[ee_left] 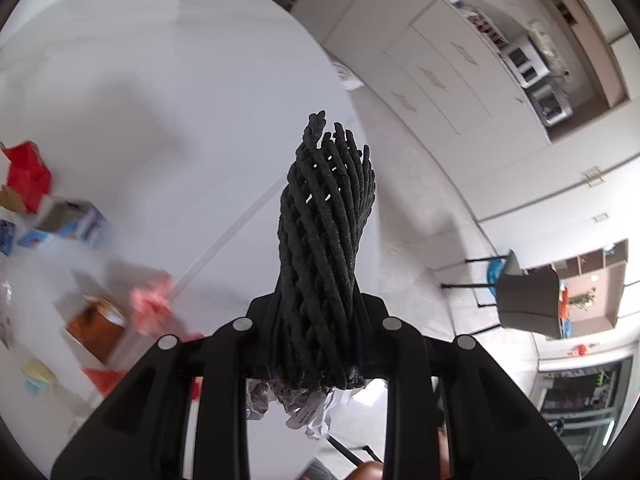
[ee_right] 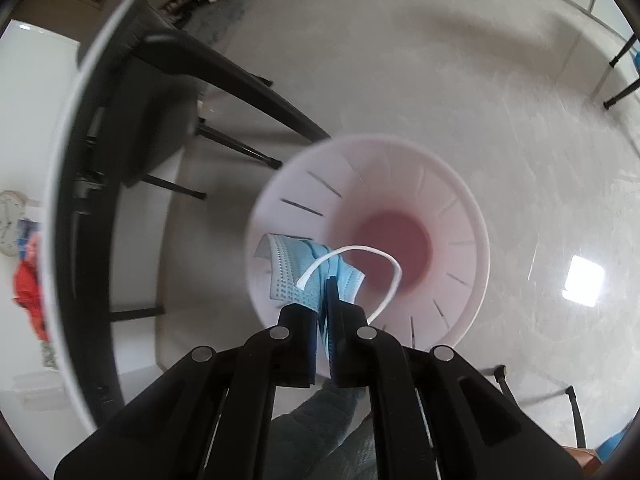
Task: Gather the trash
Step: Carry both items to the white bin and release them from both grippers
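My left gripper point(ee_left: 320, 312) is shut on a black twisted mesh piece point(ee_left: 328, 220) that sticks up past its fingers, above the white oval table point(ee_left: 160, 80). Crumpled white paper point(ee_left: 298, 406) shows under the jaws; whether it is held I cannot tell. My right gripper point(ee_right: 328, 300) is shut on a light blue face mask point(ee_right: 290, 268) whose white ear loop point(ee_right: 386, 270) curls free. It hangs over the mouth of a white waste bin point(ee_right: 460, 216) with a pinkish bottom, standing on the floor.
Trash lies at the table's left: red paper point(ee_left: 26, 172), a blue-white box point(ee_left: 68, 220), a pink wad point(ee_left: 154, 304), an orange box point(ee_left: 96, 324). A dark chair point(ee_right: 148, 100) stands between table edge point(ee_right: 68, 240) and bin. A sleeve point(ee_right: 320, 432) shows below.
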Available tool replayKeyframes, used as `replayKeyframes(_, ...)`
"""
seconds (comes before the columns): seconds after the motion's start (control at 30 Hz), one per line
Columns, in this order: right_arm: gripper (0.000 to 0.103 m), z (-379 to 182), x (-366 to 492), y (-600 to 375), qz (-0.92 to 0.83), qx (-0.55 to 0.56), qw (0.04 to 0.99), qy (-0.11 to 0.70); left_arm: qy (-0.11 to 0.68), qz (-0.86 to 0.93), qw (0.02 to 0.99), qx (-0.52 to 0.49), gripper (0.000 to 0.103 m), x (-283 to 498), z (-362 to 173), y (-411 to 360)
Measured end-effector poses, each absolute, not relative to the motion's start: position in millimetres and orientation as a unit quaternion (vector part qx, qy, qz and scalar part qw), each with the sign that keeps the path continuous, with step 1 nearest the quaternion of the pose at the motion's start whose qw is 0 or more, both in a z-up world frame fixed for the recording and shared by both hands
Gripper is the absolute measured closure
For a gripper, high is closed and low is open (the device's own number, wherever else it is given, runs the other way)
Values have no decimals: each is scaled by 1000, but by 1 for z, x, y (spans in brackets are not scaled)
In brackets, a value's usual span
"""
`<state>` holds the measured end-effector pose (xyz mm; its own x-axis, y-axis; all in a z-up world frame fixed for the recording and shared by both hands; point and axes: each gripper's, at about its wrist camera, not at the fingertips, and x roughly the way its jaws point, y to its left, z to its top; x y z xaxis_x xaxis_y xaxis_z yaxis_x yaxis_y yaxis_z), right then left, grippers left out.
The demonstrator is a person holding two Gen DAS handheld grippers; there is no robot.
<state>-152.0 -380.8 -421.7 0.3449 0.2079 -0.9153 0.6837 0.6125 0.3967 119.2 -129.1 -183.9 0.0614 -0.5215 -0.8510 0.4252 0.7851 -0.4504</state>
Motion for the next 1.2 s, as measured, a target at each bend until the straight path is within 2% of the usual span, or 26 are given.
replayKeyframes(0.03,91,-427,-151,-379,-167,409,709,550,603,-330,725,-39,77,114,-183,-133)
replayKeyframes(0.1,62,-432,-153,-377,-167,411,705,553,605,-342,718,-32,77,103,-185,-140)
replayKeyframes(0.23,51,-413,-163,-375,-162,385,725,547,615,-362,700,-22,77,90,-190,-170)
replayKeyframes(0.43,34,-328,-179,-371,-121,355,787,491,624,-402,670,-11,77,50,-194,-204)
replayKeyframes(0.5,18,-285,-185,-364,-96,337,820,453,632,-415,654,-18,77,36,-196,-220)
replayKeyframes(0.6,5,-227,-191,-349,-57,309,867,386,638,-434,635,-26,77,20,-196,-244)
replayKeyframes(0.7,5,-202,-193,-346,-16,325,878,350,636,-455,623,-25,77,1,-192,-269)
replayKeyframes(0.93,7,-207,-190,-367,-13,379,869,316,645,-479,595,-24,77,-32,-198,-307)
replayKeyframes(1.0,28,-208,-191,-377,-5,380,870,315,652,-478,588,-22,77,-38,-206,-315)
replayKeyframes(1.03,33,-211,-189,-380,-4,377,868,324,654,-476,587,-20,77,-38,-210,-316)
replayKeyframes(1.07,44,-216,-188,-385,-10,371,865,337,656,-472,589,-17,77,-40,-214,-320)
replayKeyframes(1.1,51,-220,-187,-388,-12,368,862,348,657,-470,589,-17,77,-41,-218,-318)
replayKeyframes(1.2,56,-235,-188,-401,-9,374,854,361,675,-455,581,-15,77,-40,-241,-326)
